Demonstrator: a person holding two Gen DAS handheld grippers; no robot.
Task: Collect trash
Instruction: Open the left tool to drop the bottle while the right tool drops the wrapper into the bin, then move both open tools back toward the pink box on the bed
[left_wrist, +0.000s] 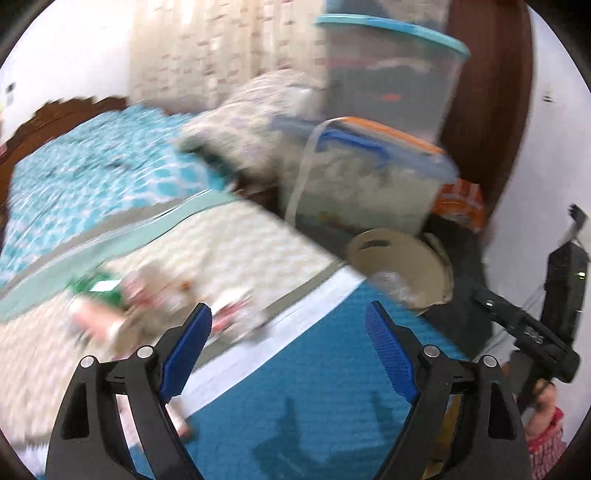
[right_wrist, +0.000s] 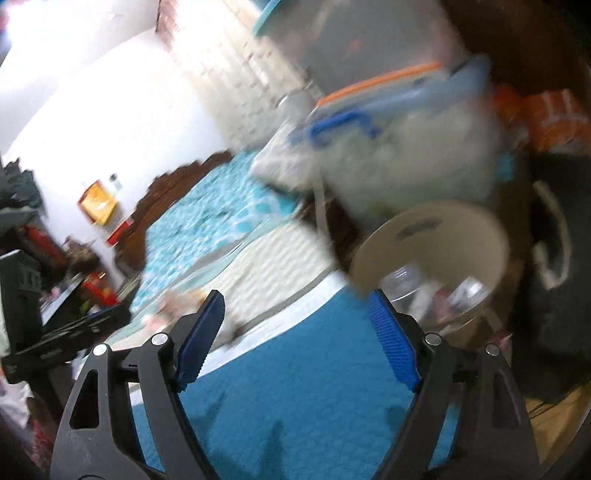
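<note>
Both views are motion-blurred. A beige round bin (left_wrist: 402, 266) stands past the blue rug's far corner, with a clear plastic bottle (left_wrist: 391, 284) lying in it; in the right wrist view the bin (right_wrist: 436, 240) holds clear plastic and other scraps. Blurred trash, a green wrapper (left_wrist: 96, 288) and pink and white pieces (left_wrist: 140, 310), lies on the cream bedspread left of my left gripper (left_wrist: 288, 317), which is open and empty above the rug. My right gripper (right_wrist: 295, 302) is open and empty, its right finger near the bin. Its black body shows at the left wrist view's right edge (left_wrist: 532, 332).
A bed with a turquoise patterned cover (left_wrist: 92, 162) and cream bedspread (left_wrist: 229, 251) fills the left. Stacked clear storage boxes (left_wrist: 369, 177) with blue and orange lids stand behind the bin. A blue rug (left_wrist: 314, 398) lies below both grippers. A dark wooden wardrobe (left_wrist: 487, 110) stands at right.
</note>
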